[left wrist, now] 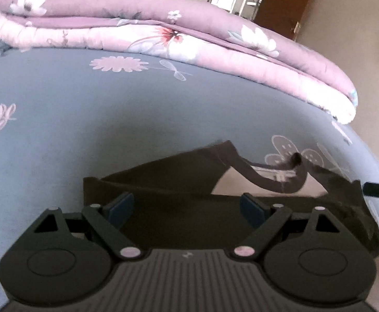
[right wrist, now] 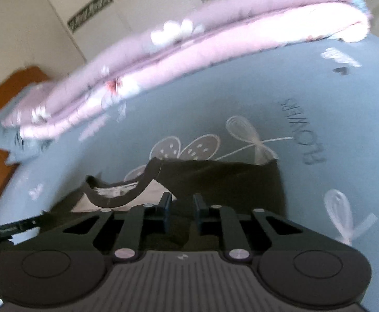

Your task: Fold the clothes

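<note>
1. One dark brown garment (left wrist: 179, 182) shows in the left wrist view, lying flat on the bed (left wrist: 59, 130), straight ahead of and partly under the left tongs (left wrist: 186, 209). Its long axis runs across the view, left to right, with the neck opening and label over towards the right.
2. Those left tongs stand wide, their blue pads (left wrist: 121, 205) well apart above the near edge of the cloth, with nothing pinched between them that I can see.
3. One folded pink floral quilt (left wrist: 163, 33) lies along the far side of the bed, well apart from the garment.
4. From the right wrist view the same single garment (right wrist: 228, 179) lies just ahead of the right tongs (right wrist: 181, 210), its neckline off to the left.
5. These right tongs are narrow; dark cloth lies between the pads, but whether they pinch it I cannot tell.
6. Both hands sit at the near edge, the right seemingly closer to a grip, so the fold likely goes away towards the quilt (right wrist: 189, 59).
7. Count: one garment, one quilt, two tongs.
</note>
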